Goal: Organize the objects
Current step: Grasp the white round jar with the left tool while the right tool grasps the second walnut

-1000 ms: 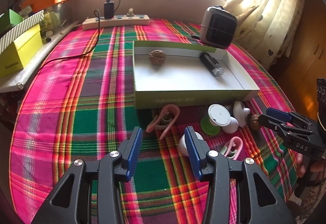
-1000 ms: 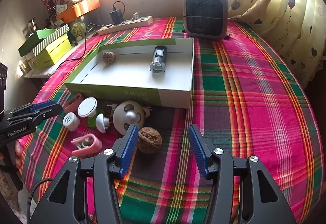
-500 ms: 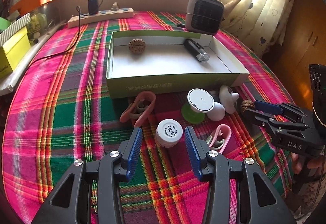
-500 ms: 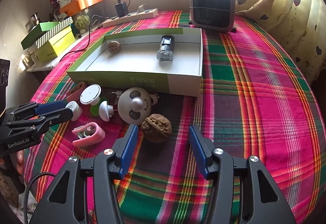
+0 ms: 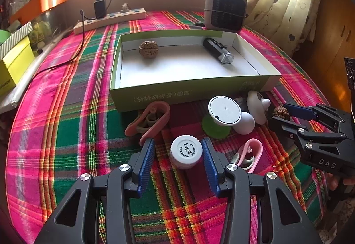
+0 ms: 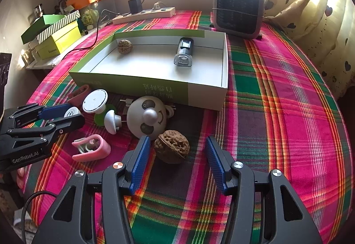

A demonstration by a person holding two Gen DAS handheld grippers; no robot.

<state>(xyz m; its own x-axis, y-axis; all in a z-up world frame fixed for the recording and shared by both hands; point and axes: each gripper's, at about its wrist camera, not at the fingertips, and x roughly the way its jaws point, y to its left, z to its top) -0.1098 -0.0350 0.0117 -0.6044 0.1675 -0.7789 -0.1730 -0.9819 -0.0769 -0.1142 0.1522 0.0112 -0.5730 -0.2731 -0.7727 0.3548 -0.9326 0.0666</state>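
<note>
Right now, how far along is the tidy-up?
Done: one brown walnut and a black flashlight lie in the green-sided cardboard box. In hand: nothing gripped; left gripper brackets the white round jar, right gripper brackets another walnut. Remaining: pink clips, white gadgets.

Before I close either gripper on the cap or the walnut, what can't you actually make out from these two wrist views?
- Small white round screw cap, left wrist view: its printed characters are too small to read.
- Brown wrinkled walnut on the cloth, left wrist view: mostly hidden behind the right gripper.
- Same white cap, right wrist view: mostly covered by the left gripper.
- Green shallow cardboard box, both views: wall lettering too blurred to read.
</note>
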